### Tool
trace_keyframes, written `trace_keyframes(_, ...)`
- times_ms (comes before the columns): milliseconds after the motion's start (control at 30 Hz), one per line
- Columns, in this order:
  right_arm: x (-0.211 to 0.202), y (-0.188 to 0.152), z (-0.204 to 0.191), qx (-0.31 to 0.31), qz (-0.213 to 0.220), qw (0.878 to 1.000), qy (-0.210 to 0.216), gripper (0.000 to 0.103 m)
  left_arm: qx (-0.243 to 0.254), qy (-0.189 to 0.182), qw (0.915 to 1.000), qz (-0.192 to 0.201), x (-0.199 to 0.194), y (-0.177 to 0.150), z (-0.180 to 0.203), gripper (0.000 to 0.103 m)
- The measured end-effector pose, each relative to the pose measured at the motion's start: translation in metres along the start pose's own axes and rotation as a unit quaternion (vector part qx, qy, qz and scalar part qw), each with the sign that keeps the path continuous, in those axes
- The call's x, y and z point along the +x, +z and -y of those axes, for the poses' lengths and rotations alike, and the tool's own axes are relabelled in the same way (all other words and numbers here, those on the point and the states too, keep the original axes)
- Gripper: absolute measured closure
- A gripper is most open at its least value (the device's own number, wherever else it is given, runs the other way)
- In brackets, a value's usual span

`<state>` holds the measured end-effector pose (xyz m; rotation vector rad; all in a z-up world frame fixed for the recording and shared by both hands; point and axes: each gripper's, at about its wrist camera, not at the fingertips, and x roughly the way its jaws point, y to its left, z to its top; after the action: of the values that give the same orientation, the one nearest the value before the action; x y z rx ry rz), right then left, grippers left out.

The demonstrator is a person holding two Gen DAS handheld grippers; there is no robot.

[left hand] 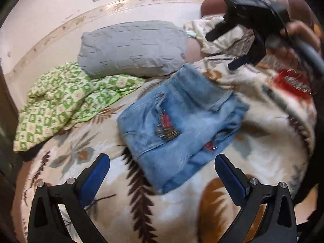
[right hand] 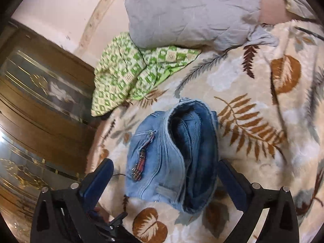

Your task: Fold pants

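A pair of light blue jeans (left hand: 178, 117) lies folded into a compact stack on a leaf-patterned blanket (left hand: 269, 141). A red and metal patch shows on its top layer. My left gripper (left hand: 162, 160) hovers over the stack's near edge with its blue pads wide apart and nothing pinched. In the right wrist view the jeans (right hand: 172, 158) show their darker inner folds. My right gripper (right hand: 165, 163) is open above them, holding nothing. From the left wrist view the right gripper (left hand: 222, 49) hangs in the air beyond the jeans, held by a person's hand (left hand: 293, 40).
A grey pillow (left hand: 131, 46) lies at the head of the bed against a pale wall (left hand: 50, 10). A green checked cloth (left hand: 60, 101) is bunched left of the jeans. A wooden cabinet with glass panels (right hand: 40, 101) stands beside the bed. More crumpled bedding (left hand: 226, 38) sits far right.
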<state>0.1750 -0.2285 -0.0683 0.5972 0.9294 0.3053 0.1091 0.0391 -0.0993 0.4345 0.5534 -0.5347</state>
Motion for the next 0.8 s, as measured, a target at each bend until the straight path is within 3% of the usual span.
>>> trace_keyframes(200, 0.04, 0.02, -0.02, -0.024, -0.016, 0.999, -0.038, 0.0, 0.026, 0.044, 0.9987, -0.001, 0.014, -0.014, -0.004, 0.001)
trace_keyframes(300, 0.06, 0.03, -0.018, -0.007, -0.034, 0.999, -0.03, 0.0, 0.052, 0.076, 0.9957, -0.007, 0.021, -0.019, -0.003, 0.001)
trace_keyframes(367, 0.067, 0.034, -0.019, -0.006, -0.04, 0.999, -0.035, 0.001, 0.066, 0.096, 0.9932, -0.008, 0.024, -0.022, -0.002, 0.005)
trace_keyframes(433, 0.075, 0.036, -0.02, -0.012, -0.043, 0.998, -0.042, 0.004, 0.075, 0.091, 0.9929, -0.011, 0.025, -0.024, 0.001, 0.025)
trace_keyframes(500, 0.082, 0.038, -0.022, -0.017, -0.05, 0.998, -0.045, 0.019, 0.09, 0.091, 0.9916, -0.013, 0.026, -0.024, 0.007, 0.043)
trace_keyframes(567, 0.087, 0.038, -0.024, -0.027, -0.053, 0.997, -0.052, 0.043, 0.111, 0.088, 0.9899, -0.015, 0.028, -0.024, 0.015, 0.06)
trace_keyframes(600, 0.09, 0.037, -0.027, -0.039, -0.058, 0.996, -0.06, 0.052, 0.118, 0.084, 0.9893, -0.018, 0.029, -0.025, 0.018, 0.077)
trace_keyframes(633, 0.092, 0.035, -0.028, -0.048, -0.061, 0.995, -0.064, 0.073, 0.126, 0.085, 0.9881, -0.022, 0.03, -0.025, 0.022, 0.089)
trace_keyframes(667, 0.094, 0.033, -0.03, -0.06, -0.063, 0.994, -0.071, 0.084, 0.139, 0.099, 0.985, -0.025, 0.031, -0.027, 0.027, 0.091)
trace_keyframes(733, 0.093, 0.03, -0.032, -0.085, -0.06, 0.991, -0.086, 0.098, 0.164, 0.118, 0.9791, -0.024, 0.03, -0.029, 0.034, 0.098)
trace_keyframes(800, 0.086, 0.03, -0.03, -0.092, -0.052, 0.991, -0.083, 0.098, 0.165, 0.118, 0.9789, -0.024, 0.027, -0.029, 0.036, 0.099)
